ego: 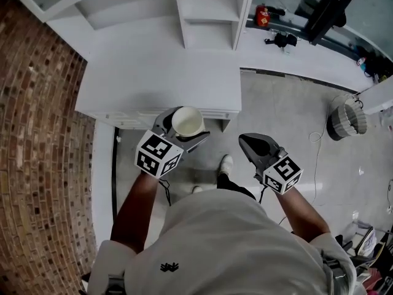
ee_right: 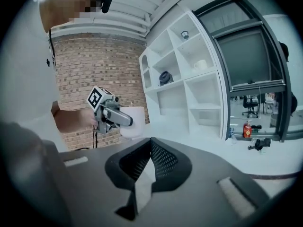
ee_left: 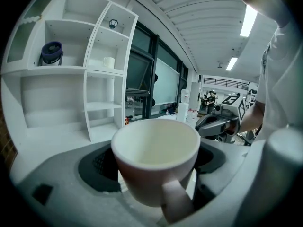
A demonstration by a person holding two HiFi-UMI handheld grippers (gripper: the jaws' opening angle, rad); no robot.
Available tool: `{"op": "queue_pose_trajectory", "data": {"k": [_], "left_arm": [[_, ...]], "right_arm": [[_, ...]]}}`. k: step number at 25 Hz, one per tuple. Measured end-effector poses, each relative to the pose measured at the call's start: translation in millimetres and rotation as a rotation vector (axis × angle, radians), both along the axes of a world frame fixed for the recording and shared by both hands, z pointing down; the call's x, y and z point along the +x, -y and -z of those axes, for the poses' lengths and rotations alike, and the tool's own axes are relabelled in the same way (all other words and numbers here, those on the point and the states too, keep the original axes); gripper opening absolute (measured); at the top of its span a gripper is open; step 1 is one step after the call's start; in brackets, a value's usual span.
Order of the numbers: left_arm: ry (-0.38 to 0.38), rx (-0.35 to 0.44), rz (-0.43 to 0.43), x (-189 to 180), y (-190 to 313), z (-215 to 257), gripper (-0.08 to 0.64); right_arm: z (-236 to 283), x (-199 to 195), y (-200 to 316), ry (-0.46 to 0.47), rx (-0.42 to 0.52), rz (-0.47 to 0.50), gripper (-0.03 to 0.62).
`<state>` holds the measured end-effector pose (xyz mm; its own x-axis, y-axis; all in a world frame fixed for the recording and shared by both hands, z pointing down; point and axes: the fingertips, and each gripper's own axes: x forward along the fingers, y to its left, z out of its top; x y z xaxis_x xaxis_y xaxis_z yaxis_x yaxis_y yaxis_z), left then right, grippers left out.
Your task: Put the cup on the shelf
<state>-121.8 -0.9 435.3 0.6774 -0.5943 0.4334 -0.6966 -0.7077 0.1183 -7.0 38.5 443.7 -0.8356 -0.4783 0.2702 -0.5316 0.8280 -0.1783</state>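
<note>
Clamping the white cup (ego: 187, 120) upright between the jaws of the left gripper (ego: 185, 129), handle back toward its camera, above the near edge of the counter (ego: 153, 78). Holding the right gripper (ego: 248, 142) at 4 o'clock from the cup, jaws together on nothing. Facing the shelf (ego: 209, 11) at 12 o'clock, across the counter, well apart from the cup.

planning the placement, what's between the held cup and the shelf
Only the bare white countertop lies between cup and shelf, seen in the head view.
</note>
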Motion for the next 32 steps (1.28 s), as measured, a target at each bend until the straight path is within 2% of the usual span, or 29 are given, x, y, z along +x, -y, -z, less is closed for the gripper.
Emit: {"op": "queue_pose_trajectory", "data": {"k": [6, 14, 23, 32], "left_arm": [[0.009, 0.005, 0.016, 32.6, 71.5, 10.5, 0.433], [0.015, 0.023, 0.046, 62.7, 153.3, 16.2, 0.434], [0.038, 0.04, 0.027, 58.2, 232.9, 26.4, 0.433], [0.025, 0.073, -0.026, 40.2, 336.5, 44.8, 0.433]], "right_arm": [[6.2, 32.4, 65.7, 0.006, -0.001, 0.023, 0.011], [-7.5, 73.3, 123.8, 0.007, -0.018, 0.049, 0.011], [-16.6, 85.8, 171.0, -0.001, -0.036, -0.017, 0.011], [-9.1, 69.3, 225.8, -0.015, -0.021, -0.146, 0.011]]}}
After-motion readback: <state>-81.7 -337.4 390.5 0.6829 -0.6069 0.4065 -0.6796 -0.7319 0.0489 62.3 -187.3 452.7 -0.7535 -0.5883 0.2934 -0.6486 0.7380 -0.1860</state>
